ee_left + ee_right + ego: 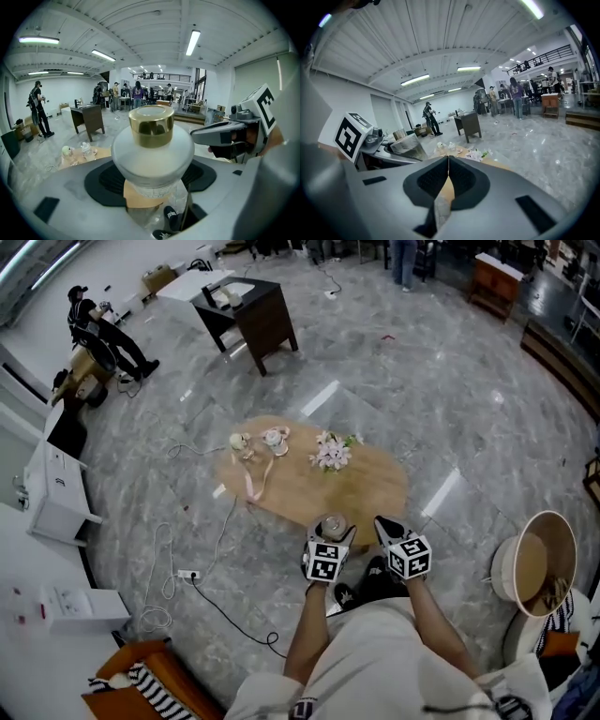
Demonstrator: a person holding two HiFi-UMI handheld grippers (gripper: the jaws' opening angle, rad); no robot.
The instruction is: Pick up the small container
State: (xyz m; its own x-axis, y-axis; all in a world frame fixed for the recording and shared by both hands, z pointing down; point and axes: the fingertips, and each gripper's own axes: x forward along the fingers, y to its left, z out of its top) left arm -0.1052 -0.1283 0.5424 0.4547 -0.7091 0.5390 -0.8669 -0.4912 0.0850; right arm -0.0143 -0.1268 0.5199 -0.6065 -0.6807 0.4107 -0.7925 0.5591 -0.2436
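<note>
Grip is already made on the small container (152,150): it is held upright, gold cap on top, its lower body pinched between the jaws of the left claw (332,532), at the near edge of the counter (375,486), low in the frame's centre. The right claw (448,169) is pressed together, empty, just beside it to the right.

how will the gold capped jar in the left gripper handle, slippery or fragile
Probably slippery: the small container looks smooth and rounded where the left gripper clamps its narrower clear base. Likely fragile if that base is glass, which I can't confirm. Its wide shoulder and gold cap sit above the grip, so it may tip if the hold loosens.
</note>
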